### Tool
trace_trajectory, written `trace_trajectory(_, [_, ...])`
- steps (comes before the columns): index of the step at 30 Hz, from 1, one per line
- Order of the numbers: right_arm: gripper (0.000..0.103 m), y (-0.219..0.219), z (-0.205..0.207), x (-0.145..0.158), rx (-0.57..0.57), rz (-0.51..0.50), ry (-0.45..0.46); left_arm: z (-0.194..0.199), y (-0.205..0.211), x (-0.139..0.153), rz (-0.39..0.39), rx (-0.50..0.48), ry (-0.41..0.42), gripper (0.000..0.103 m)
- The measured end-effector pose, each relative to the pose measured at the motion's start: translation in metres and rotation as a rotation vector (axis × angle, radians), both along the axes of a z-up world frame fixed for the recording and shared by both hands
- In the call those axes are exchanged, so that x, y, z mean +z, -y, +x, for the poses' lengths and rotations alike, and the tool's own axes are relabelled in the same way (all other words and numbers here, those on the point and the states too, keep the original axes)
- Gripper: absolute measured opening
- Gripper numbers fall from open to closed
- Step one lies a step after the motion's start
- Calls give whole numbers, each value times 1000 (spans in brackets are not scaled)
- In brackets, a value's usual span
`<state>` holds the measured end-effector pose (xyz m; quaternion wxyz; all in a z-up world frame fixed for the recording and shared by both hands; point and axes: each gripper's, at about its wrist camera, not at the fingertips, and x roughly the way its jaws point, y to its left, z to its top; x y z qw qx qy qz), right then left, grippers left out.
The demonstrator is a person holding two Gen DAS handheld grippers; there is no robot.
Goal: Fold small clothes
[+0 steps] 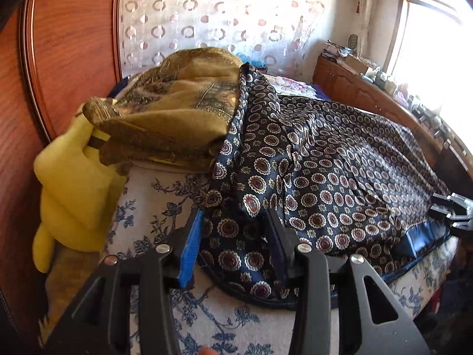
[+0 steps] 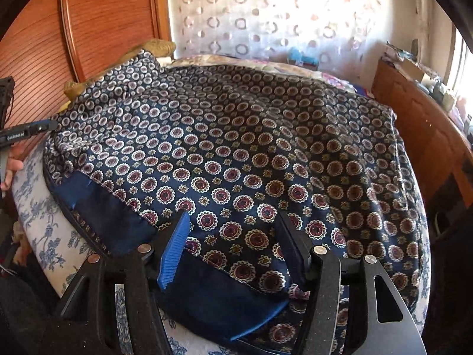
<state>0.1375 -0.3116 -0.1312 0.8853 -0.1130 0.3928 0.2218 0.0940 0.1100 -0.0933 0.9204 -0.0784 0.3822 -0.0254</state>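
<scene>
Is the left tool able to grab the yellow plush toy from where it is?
Probably yes. The left tool is open over the dark patterned garment, holding nothing. The yellow plush toy sits off to its left by the wooden headboard, with only flowered bedding between them.

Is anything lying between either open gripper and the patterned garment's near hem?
Nothing visible. The left gripper and right gripper both sit open directly over the patterned garment at its near edge on the floral bedspread.
</scene>
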Motion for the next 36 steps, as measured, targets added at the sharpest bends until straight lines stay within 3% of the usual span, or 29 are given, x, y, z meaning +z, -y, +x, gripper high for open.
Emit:
trace_trajectory(13, [80, -3, -2, -8, -38, -31, 0, 16, -2, -15, -13, 14, -45, 41])
trace_trajectory(32, [88, -1, -13, -11, -126, -11, 19, 16, 7, -16, 50, 27, -27, 42])
trace_trajectory(36, [91, -1, -14, -12, -96, -9, 18, 12, 8, -13, 23, 2, -1, 14])
